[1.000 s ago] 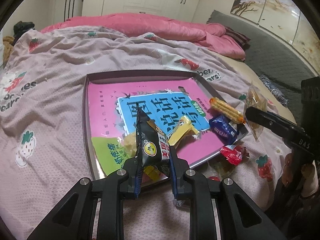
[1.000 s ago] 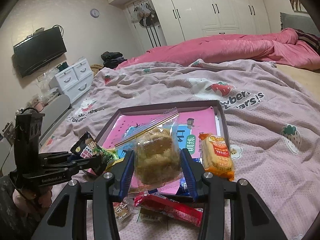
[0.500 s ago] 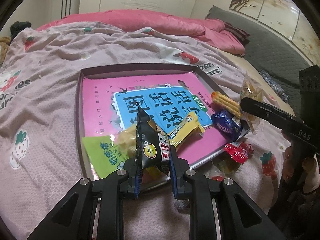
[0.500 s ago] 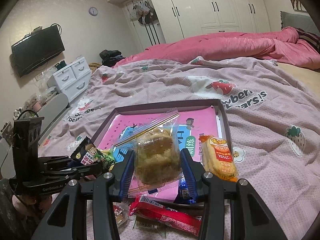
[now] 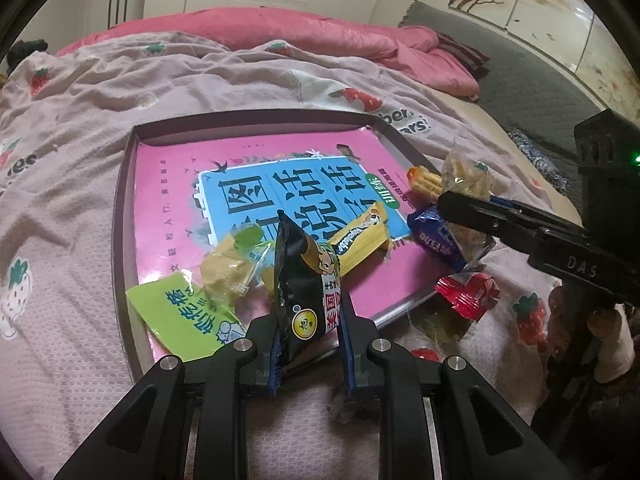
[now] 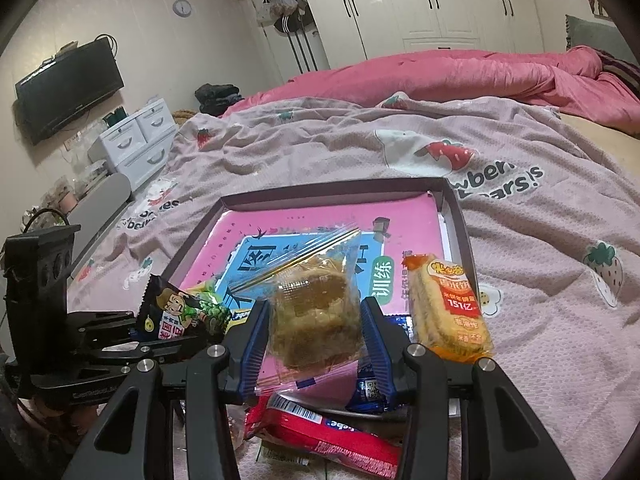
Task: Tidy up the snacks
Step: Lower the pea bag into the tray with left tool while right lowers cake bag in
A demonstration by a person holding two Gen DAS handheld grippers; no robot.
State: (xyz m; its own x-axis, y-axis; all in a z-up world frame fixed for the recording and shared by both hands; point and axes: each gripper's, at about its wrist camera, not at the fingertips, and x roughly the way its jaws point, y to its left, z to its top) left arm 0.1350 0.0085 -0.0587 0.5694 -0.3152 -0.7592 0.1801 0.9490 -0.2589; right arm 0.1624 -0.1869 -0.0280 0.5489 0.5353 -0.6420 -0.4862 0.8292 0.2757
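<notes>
Left wrist view: the left gripper [image 5: 310,344] is clamped on the lower end of a black snack packet [image 5: 304,280], which is held upright, long axis pointing away from the jaws and over the near edge of the tray [image 5: 124,184]. Right wrist view: a clear-wrapped pastry [image 6: 314,308] is pinched between the blue pads of the right gripper [image 6: 316,344], held up over the tray's near right corner. Beyond both sets of jaws the pink book [image 5: 168,176] lining the tray is seen, snacks already gathered at its near end. Each load is judged to need only a short drop forward and down.
</notes>
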